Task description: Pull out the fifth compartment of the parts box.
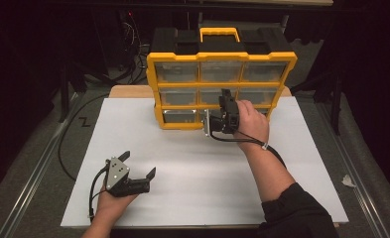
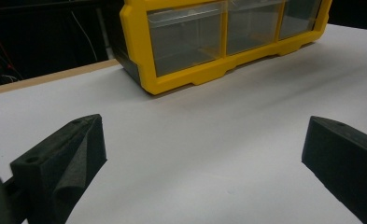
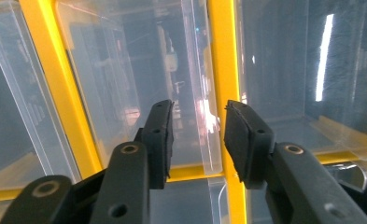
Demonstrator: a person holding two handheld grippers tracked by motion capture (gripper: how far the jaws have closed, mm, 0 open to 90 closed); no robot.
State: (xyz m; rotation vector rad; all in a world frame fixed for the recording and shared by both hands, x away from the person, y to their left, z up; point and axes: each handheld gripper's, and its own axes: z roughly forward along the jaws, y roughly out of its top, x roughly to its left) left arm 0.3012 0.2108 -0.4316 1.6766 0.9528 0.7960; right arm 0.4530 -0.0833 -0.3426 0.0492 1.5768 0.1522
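Right gripper (image 1: 226, 108) up against the front of the yellow organizer (image 1: 222, 59), jaws narrowed but not shut, a gap between the pads with a clear drawer's (image 3: 139, 88) edge and the yellow divider (image 3: 223, 70) just beyond; nothing clamped. No brand, label or readable writing on the case or drawers. Organizer stands upright at the far edge of the white table (image 1: 192, 168), black body behind, yellow handle (image 1: 220, 33) on top. Left gripper (image 1: 138, 168) rests near the front-left of the table, jaws wide apart, empty, well clear of the organizer.
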